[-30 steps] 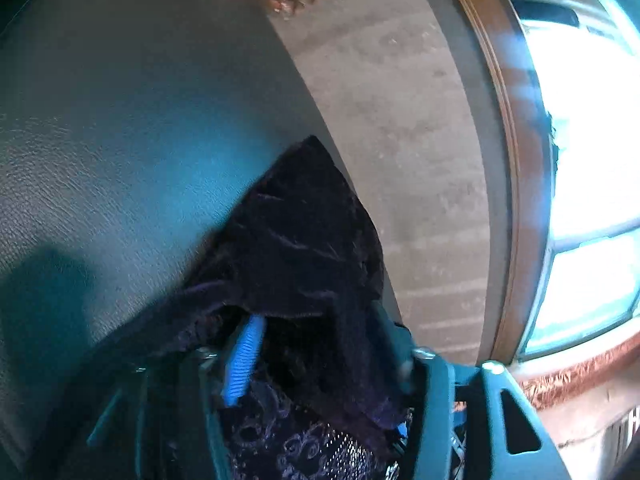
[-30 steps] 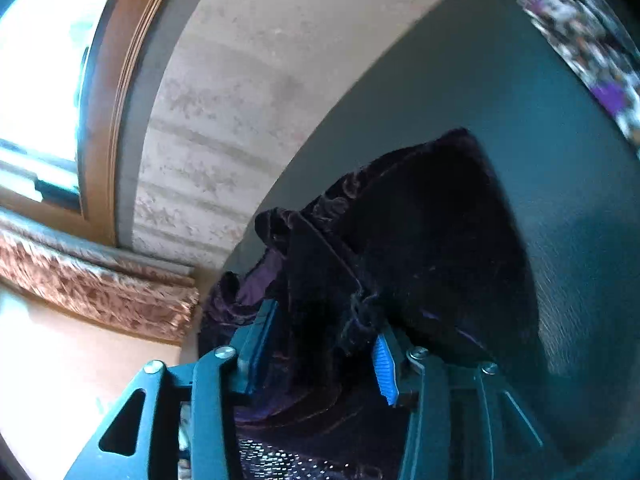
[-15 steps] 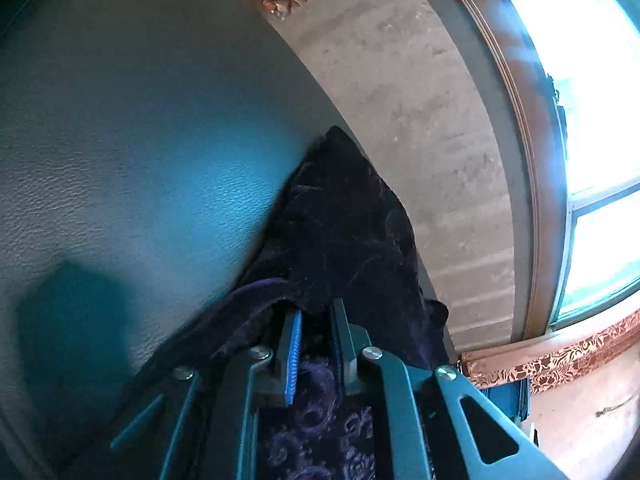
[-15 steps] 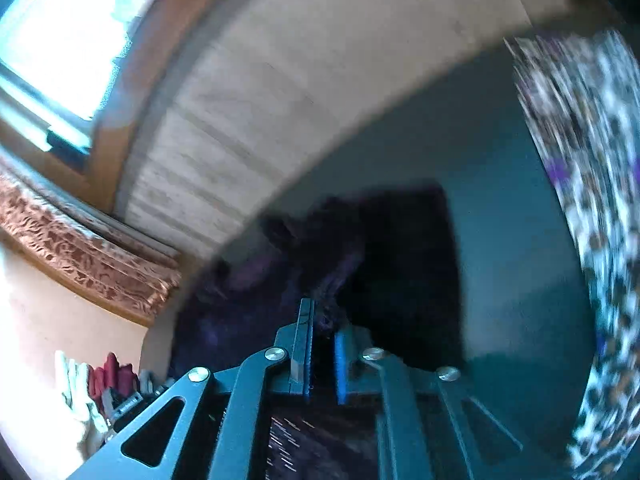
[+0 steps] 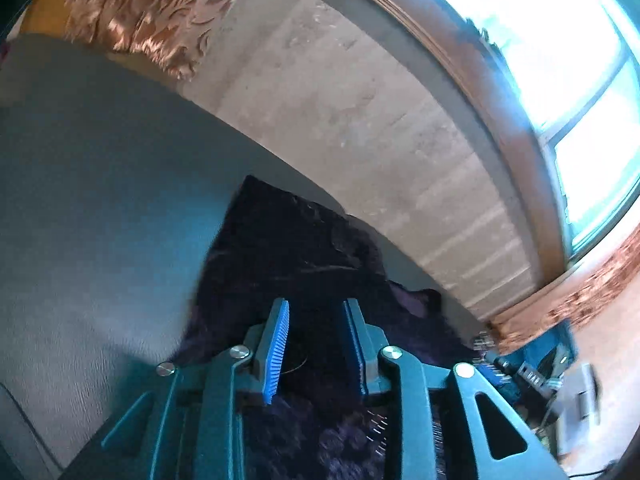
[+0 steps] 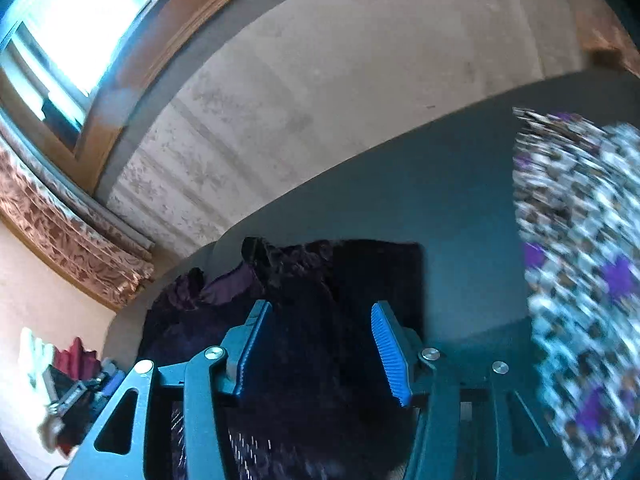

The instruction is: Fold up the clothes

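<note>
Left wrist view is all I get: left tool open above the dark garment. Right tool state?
Observer: The right tool is open too, jaws wide apart with nothing pinched. The dark garment shows in the gap between them.
Operator: Anything else on the surface on that side?
Observer: Yes. A patterned cloth in white, brown and purple lies to the right of the garment. It is motion-blurred, and a strip of bare dark surface separates the two.
Operator: Is the garment's right end flat?
Observer: Its far right corner lies flat and square. The left part is bunched into folds.
</note>
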Demonstrator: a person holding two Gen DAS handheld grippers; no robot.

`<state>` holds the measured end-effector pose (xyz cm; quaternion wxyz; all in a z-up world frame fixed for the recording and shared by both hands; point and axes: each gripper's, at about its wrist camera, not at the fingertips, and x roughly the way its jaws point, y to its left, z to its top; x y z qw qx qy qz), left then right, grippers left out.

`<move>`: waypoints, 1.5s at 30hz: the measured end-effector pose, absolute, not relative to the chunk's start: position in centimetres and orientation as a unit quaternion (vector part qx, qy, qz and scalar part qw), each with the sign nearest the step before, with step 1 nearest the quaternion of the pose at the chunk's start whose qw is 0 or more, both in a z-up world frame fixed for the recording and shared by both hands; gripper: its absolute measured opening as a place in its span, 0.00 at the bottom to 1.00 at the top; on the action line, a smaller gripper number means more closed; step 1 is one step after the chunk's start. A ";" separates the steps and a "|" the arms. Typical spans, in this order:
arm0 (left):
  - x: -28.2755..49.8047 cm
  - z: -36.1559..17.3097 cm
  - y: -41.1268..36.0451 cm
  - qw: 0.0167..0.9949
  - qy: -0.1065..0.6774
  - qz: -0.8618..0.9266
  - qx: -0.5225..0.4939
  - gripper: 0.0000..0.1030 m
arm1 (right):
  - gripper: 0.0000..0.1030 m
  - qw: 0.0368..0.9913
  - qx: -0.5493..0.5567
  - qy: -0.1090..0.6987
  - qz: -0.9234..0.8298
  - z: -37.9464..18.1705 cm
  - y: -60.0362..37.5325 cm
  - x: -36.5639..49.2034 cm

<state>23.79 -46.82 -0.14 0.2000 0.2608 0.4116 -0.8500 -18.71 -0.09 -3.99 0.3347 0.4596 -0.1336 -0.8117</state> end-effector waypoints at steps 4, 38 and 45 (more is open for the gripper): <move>23.0 -2.4 -47.0 0.219 0.391 -0.843 0.297 0.32 | 0.10 0.338 0.492 -0.070 -0.799 -5.8 -4.0 -19.2; 8.6 0.2 -44.6 0.018 -0.075 -0.854 0.515 0.44 | 0.85 0.466 0.406 0.058 -0.784 -5.7 -8.8 -12.9; 7.2 -1.4 -43.3 -0.028 -0.114 -0.826 0.551 0.41 | 0.86 0.482 0.406 0.026 -0.776 -5.5 -8.1 -12.8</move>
